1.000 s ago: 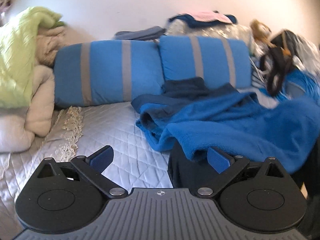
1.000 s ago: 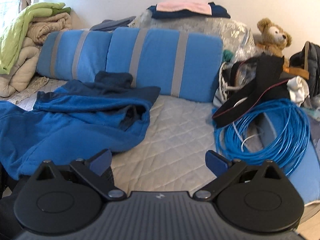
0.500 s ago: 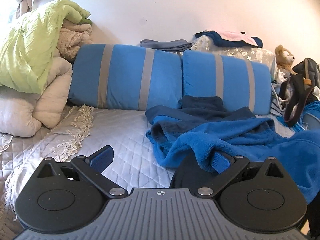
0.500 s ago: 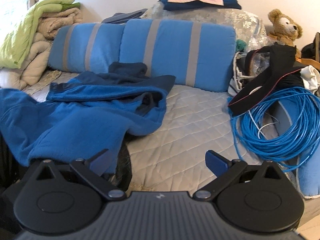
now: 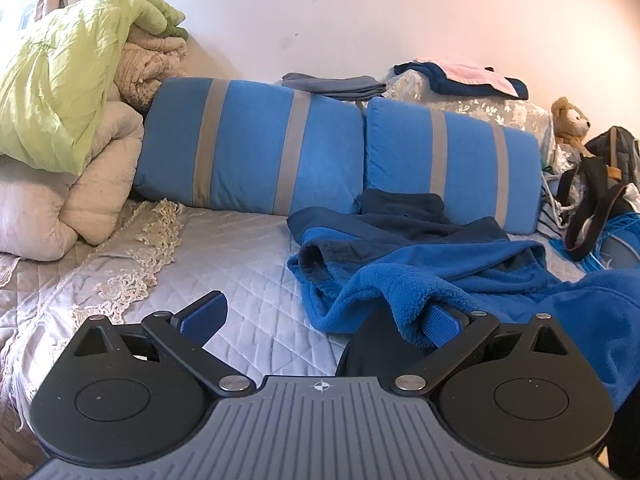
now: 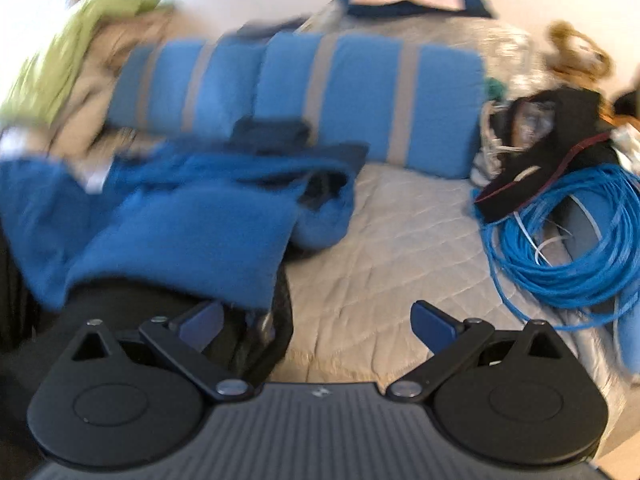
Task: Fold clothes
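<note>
Left wrist view now sits higher than a second ago, the left gripper spread wide with the blue fleece on the bed draped over one finger, while the right gripper stays spread, empty.

White wall, quilted bed, striped cushions

2 striped blue pillows, 1 blue fleece garment, 1 teddy bear, 1 blue cable coil
</note>
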A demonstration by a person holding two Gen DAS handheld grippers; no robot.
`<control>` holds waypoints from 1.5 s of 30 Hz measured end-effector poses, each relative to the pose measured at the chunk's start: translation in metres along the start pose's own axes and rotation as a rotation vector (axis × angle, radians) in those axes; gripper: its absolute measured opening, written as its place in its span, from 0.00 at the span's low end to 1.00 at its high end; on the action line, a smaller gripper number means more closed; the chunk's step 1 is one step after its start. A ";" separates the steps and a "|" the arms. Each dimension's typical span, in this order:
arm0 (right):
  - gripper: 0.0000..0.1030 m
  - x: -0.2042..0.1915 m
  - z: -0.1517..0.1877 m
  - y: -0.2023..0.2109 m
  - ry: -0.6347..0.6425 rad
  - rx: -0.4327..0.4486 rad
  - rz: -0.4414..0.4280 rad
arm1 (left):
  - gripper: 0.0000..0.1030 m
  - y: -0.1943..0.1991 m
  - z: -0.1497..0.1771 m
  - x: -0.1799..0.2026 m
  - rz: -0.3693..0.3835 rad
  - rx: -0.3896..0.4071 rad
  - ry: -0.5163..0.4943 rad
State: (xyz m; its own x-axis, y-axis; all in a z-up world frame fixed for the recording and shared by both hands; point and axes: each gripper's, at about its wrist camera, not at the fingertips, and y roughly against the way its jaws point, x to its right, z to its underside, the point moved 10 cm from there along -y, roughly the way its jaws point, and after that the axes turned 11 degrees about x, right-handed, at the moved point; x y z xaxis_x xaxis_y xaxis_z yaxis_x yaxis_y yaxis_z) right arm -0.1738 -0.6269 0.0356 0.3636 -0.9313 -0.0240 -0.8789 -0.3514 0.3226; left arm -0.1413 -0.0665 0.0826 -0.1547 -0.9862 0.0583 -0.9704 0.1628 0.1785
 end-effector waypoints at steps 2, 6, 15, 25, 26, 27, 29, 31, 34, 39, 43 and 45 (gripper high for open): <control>1.00 0.006 -0.006 0.004 -0.055 0.080 0.045 | 1.00 0.001 0.000 0.000 -0.005 0.001 0.001; 1.00 0.009 -0.012 0.003 -0.071 0.160 0.123 | 1.00 -0.001 -0.001 0.000 -0.010 0.006 0.012; 1.00 -0.003 -0.022 -0.016 -0.034 0.191 0.181 | 1.00 -0.004 -0.001 0.003 -0.034 0.029 0.010; 0.91 0.003 -0.024 -0.015 -0.031 0.201 0.219 | 1.00 -0.006 -0.003 0.000 -0.084 0.066 -0.088; 0.89 0.004 -0.024 -0.014 -0.033 0.200 0.226 | 1.00 -0.007 -0.004 -0.001 -0.095 0.064 -0.095; 0.86 0.006 -0.024 -0.014 -0.036 0.200 0.232 | 1.00 -0.008 -0.004 -0.003 -0.106 0.061 -0.103; 0.81 0.005 -0.025 -0.014 -0.019 0.192 0.240 | 1.00 -0.008 -0.006 -0.004 -0.133 0.052 -0.124; 0.76 0.004 -0.026 -0.015 -0.018 0.177 0.238 | 1.00 -0.009 -0.009 -0.006 -0.156 0.029 -0.154; 0.64 0.006 -0.029 -0.018 -0.035 0.154 0.231 | 1.00 -0.010 -0.010 -0.010 -0.179 -0.013 -0.168; 0.49 0.010 -0.031 -0.021 -0.062 0.124 0.225 | 1.00 -0.010 -0.009 -0.020 -0.205 -0.065 -0.145; 0.43 0.010 -0.032 -0.021 -0.073 0.111 0.225 | 0.99 -0.009 -0.007 -0.025 -0.210 -0.078 -0.126; 0.39 0.009 -0.032 -0.021 -0.069 0.107 0.228 | 0.96 -0.009 -0.006 -0.026 -0.209 -0.085 -0.116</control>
State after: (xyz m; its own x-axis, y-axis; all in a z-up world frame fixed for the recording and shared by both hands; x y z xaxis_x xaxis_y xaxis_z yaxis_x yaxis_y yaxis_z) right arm -0.1419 -0.6242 0.0589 0.1338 -0.9906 -0.0278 -0.9646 -0.1366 0.2256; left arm -0.1276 -0.0418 0.0850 0.0226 -0.9947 -0.1006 -0.9651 -0.0480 0.2576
